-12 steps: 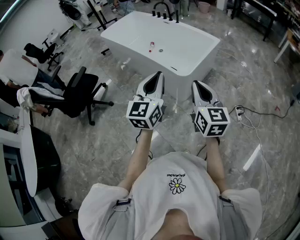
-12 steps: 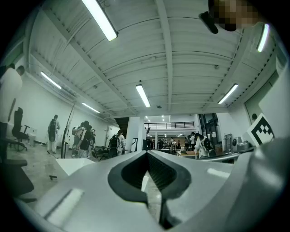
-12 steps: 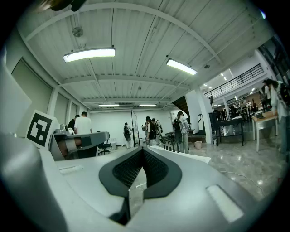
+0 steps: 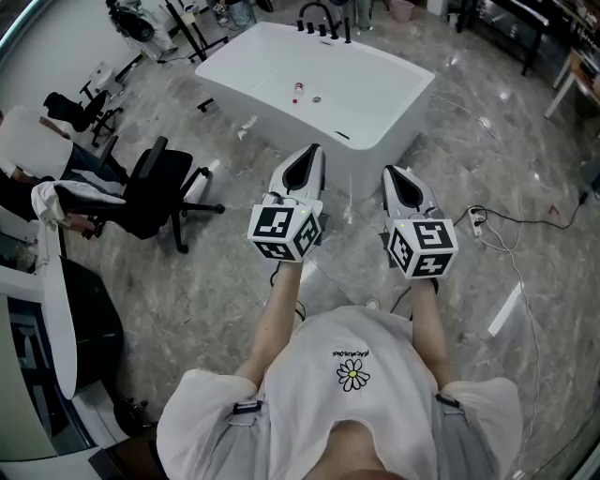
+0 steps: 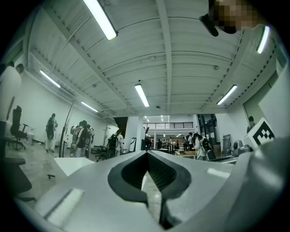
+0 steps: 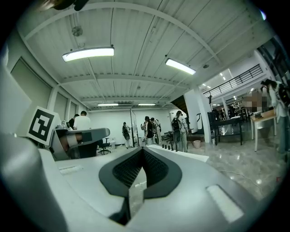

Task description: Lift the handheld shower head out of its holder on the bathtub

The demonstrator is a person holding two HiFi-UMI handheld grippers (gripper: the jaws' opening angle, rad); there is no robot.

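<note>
Head view, looking steeply down: a person in a white T-shirt holds two grippers out in front, side by side and apart, both aimed at a white tub (image 4: pixel 403 112) on a grey stone floor (image 4: pixel 234 281).

The left gripper (image 4: pixel 316 150) has its jaws fully together, tips meeting, with nothing between them; its own view shows the same (image 5: pixel 147 153). The right gripper (image 4: pixel 389 172) is also closed tight and empty, its tips touching in its own view (image 6: pixel 142 149).

The shower head sits among a row of black fittings (image 4: pixel 323 28) on the tub's far rim, well away from both grippers. It is too small to pick out from the others. The same fittings show beyond the right gripper in its view (image 6: pixel 170 147). A small bottle (image 4: pixel 298 91) lies inside the tub near the drain.

The tub's rounded near end faces the person, and both gripper tips line up with it. Bare floor runs along both long sides of the tub. A black chair (image 4: pixel 155 192) stands on the left, well clear of the tub. Cables (image 4: pixel 497 234) trail across the floor on the right, near the right gripper's side.

People stand in the background of both gripper views.
</note>
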